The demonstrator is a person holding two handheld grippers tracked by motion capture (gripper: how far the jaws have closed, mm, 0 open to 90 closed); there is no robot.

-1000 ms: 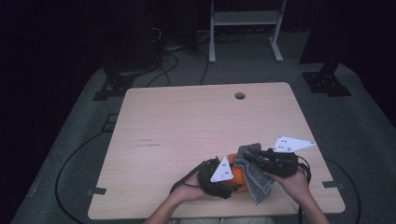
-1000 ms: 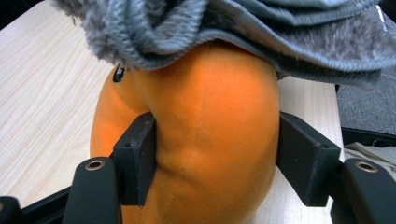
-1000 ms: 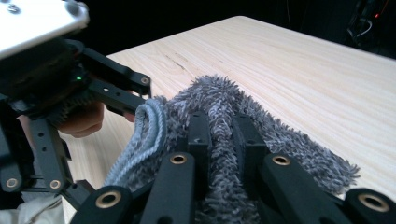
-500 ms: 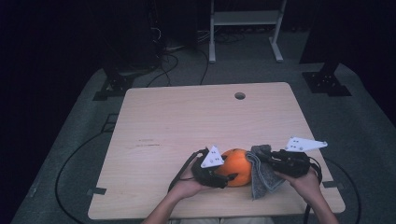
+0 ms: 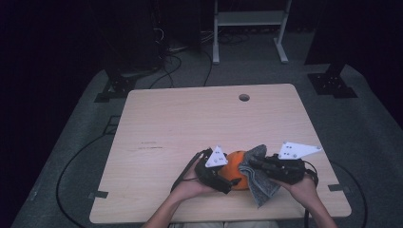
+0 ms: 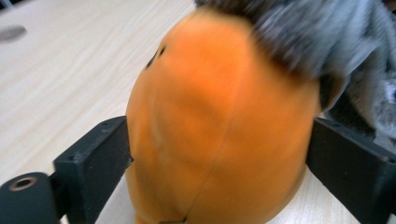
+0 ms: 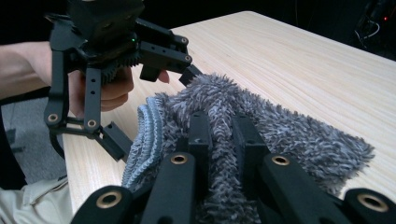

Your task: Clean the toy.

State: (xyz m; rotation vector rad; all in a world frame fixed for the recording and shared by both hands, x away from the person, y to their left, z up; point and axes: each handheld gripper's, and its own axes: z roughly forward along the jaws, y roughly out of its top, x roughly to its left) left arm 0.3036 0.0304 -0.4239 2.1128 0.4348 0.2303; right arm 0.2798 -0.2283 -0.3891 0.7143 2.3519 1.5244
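A plain, even orange is being shown by the rounded object [image 6: 219,121], marked only by a few small dark specks near its top. A mottled grey, shaggy pile is being displayed by the cloth [image 7: 261,126], edged with a ribbed, bluish-grey hem. Pale wood grain in fine streaks is being shown by the bench [image 5: 190,123]. Matt black is being shown by both pairs of jaws, with brass-coloured rivets, and white by the three-cornered plates.
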